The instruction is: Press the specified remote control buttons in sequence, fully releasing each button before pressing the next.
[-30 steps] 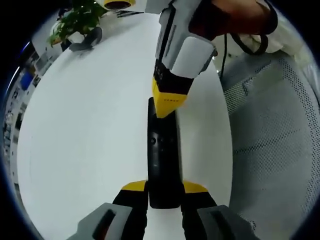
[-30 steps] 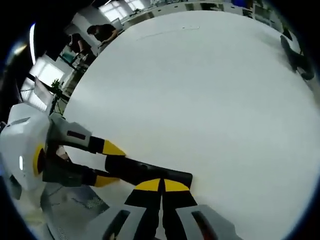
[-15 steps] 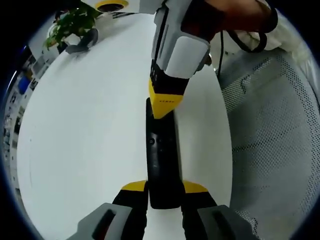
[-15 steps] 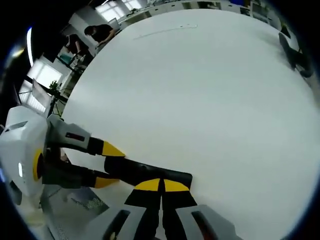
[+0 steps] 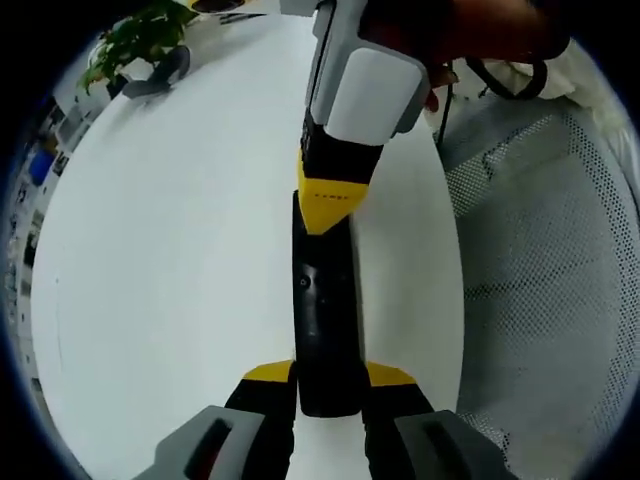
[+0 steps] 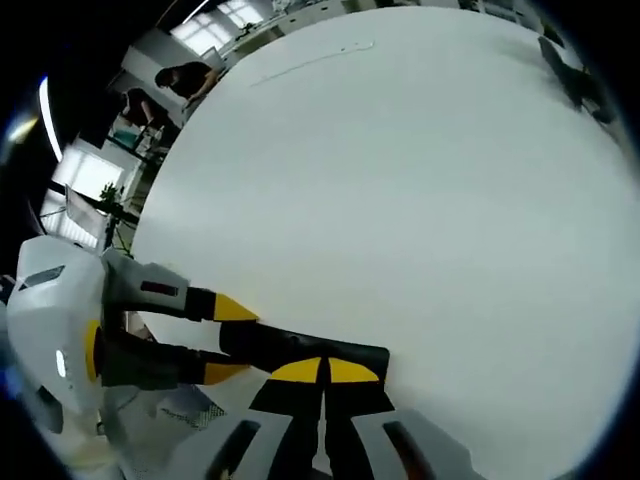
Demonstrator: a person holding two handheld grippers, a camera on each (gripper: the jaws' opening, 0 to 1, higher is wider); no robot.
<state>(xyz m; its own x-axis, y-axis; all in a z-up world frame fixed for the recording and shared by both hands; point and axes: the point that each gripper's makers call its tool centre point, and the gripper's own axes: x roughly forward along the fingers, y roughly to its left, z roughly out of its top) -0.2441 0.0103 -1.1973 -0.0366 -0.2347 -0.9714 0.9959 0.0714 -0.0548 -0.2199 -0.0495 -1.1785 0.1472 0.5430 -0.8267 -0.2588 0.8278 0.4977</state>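
Note:
A long black remote control lies lengthwise over the white table. My left gripper is shut on its near end, one yellow-tipped jaw on each side. My right gripper comes down from above with its jaws shut together, and their yellow tip rests on the remote's far end. In the right gripper view the shut right gripper touches the top of the remote control, and the left gripper clamps the remote from the left. The button under the tip is hidden.
A potted plant and a grey object stand at the table's far corner. A mesh chair back runs along the right edge. A dark object lies far across the table. A person is beyond it.
Both views have shifted a little with the hands. The right gripper's tip stays on the remote's far end, and the left gripper keeps its hold.

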